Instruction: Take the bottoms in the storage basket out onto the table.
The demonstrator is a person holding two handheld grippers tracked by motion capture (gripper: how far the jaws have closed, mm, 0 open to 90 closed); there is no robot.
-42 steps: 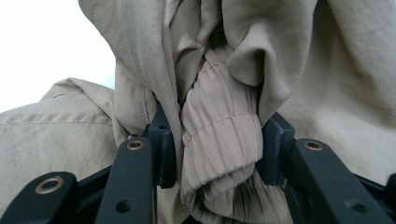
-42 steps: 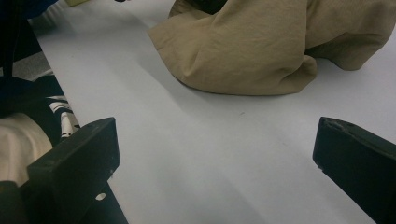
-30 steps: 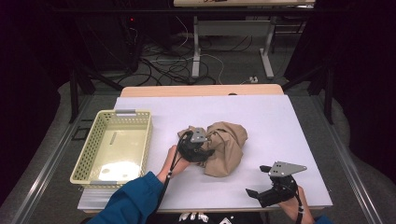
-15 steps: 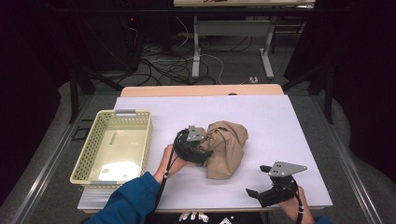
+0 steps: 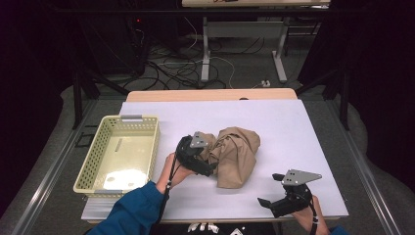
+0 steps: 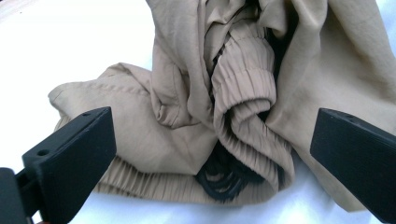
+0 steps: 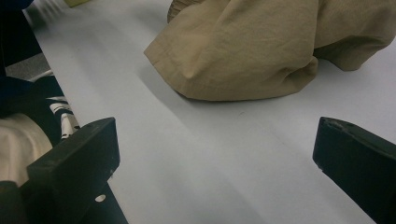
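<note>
The crumpled garment [image 5: 235, 154] is tan, with a black lining at its ribbed waistband [image 6: 243, 88] (same tan). The table cover [image 5: 293, 127] is white, the slotted basket [image 5: 93, 161] pale yellow. Both grippers, left [image 5: 203, 164] and right [image 5: 269, 203], are black, and the sleeve [image 5: 132, 213] is blue.

No legible text, label, brand, number or sign anywhere.
</note>
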